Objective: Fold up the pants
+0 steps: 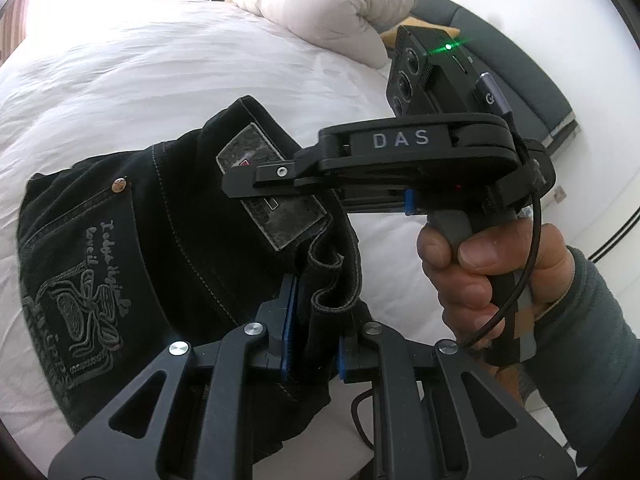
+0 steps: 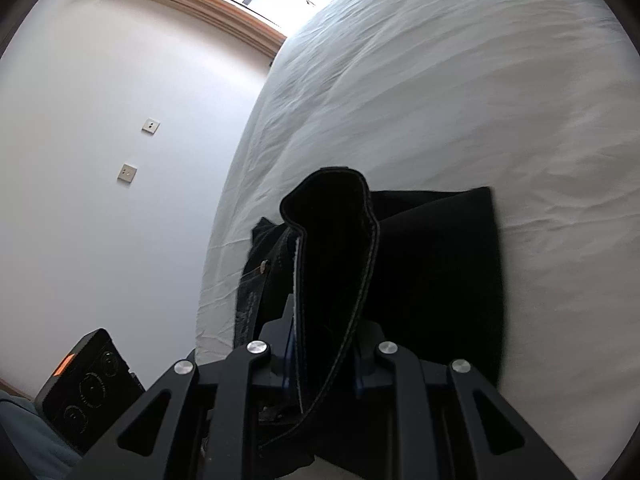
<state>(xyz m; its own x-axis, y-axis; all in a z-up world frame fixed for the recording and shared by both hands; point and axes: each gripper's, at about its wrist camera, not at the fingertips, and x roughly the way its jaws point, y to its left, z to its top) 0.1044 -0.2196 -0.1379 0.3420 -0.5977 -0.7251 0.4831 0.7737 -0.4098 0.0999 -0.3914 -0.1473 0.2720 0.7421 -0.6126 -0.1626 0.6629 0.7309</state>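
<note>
The black pants [image 1: 132,248] hide the tips of the left gripper [image 1: 314,320]. The picture's bottom edge cuts them off. The words sewn on the pocket [image 1: 108,240] are too small to read.

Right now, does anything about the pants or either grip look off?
Nothing stands out. The left gripper and right gripper are each shut on bunched waistband denim of the black pants, which lie on the white bed.

Black embroidered pants [image 1: 132,248] lie bunched on the bed, waistband lifted.
</note>
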